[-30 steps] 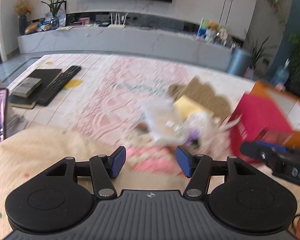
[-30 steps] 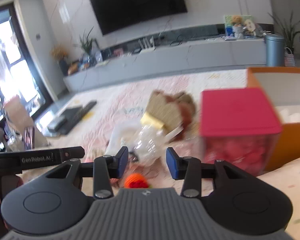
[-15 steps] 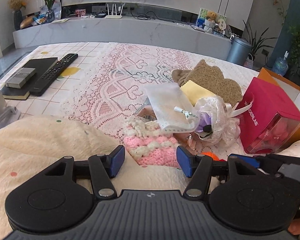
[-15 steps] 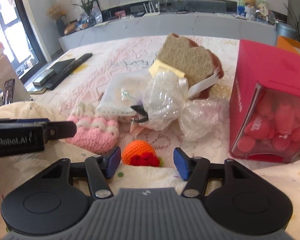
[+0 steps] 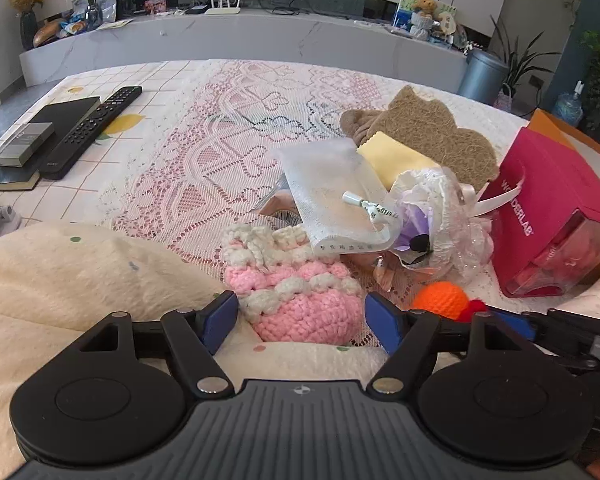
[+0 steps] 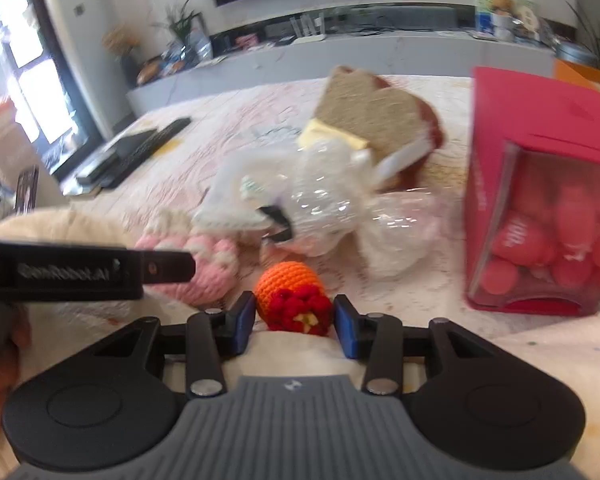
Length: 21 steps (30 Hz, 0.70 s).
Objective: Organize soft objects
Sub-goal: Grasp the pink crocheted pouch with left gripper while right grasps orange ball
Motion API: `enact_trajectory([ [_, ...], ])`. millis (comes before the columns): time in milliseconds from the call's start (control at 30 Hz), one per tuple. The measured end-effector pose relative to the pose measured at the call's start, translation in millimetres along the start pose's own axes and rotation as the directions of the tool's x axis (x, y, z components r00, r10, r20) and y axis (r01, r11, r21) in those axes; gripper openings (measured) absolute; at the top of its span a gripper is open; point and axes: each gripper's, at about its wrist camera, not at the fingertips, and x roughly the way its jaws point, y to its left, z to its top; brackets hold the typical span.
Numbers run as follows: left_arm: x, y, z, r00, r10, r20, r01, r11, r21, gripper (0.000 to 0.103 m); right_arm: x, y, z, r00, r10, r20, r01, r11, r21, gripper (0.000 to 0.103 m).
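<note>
A pink and white crocheted pouch lies on the lace cloth, between the open blue pads of my left gripper; it also shows in the right wrist view. An orange crocheted ball with a red tuft sits between the pads of my right gripper, which stands close around it, open. The ball shows in the left wrist view. Behind lie a clear mesh pouch, a cellophane-wrapped bundle, a yellow cloth and a brown felt piece.
A red box of pink items stands at the right, with an orange box behind it. A cream blanket covers the near left. A remote and a black book lie far left.
Both grippers moved forward and down toward the pile. The pink pouch now sits between the left pads and the orange ball between the right pads, which have narrowed.
</note>
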Motion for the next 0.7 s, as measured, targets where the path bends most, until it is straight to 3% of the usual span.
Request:
enact_trajectory([
  [267,28.3,-9.5,6.9,0.995,0.063,-0.076,-0.062,0.998,0.012,0.089,10.2,-9.8,-1.1,1.000,0.023,-0.021,-0.022,0.999,0.034,0.044],
  [400,39.9,-21.7,7.3,0.985,0.139,-0.107,-0.131,0.988,0.077,0.088,11.9,-13.4,-1.3,0.999,0.039,-0.022,-0.038,0.998,0.054,0.045],
  [467,43.1,-24.6,6.7,0.980,0.169,-0.108,-0.160,0.983,0.087,0.083,11.8,-13.4,-2.0,0.999,0.039,-0.022,-0.038,0.998,0.049,0.045],
  [533,41.5,-25.0,5.4,0.978,0.187,-0.090,-0.181,0.981,0.075,0.070,11.4,-13.9,-2.5,0.999,0.040,-0.021,-0.039,0.998,0.050,0.045],
  [700,22.8,-16.2,0.8,0.987,0.158,-0.029,-0.158,0.987,-0.006,0.051,6.9,-20.2,-3.7,0.998,0.063,-0.017,-0.061,0.994,0.089,0.044],
])
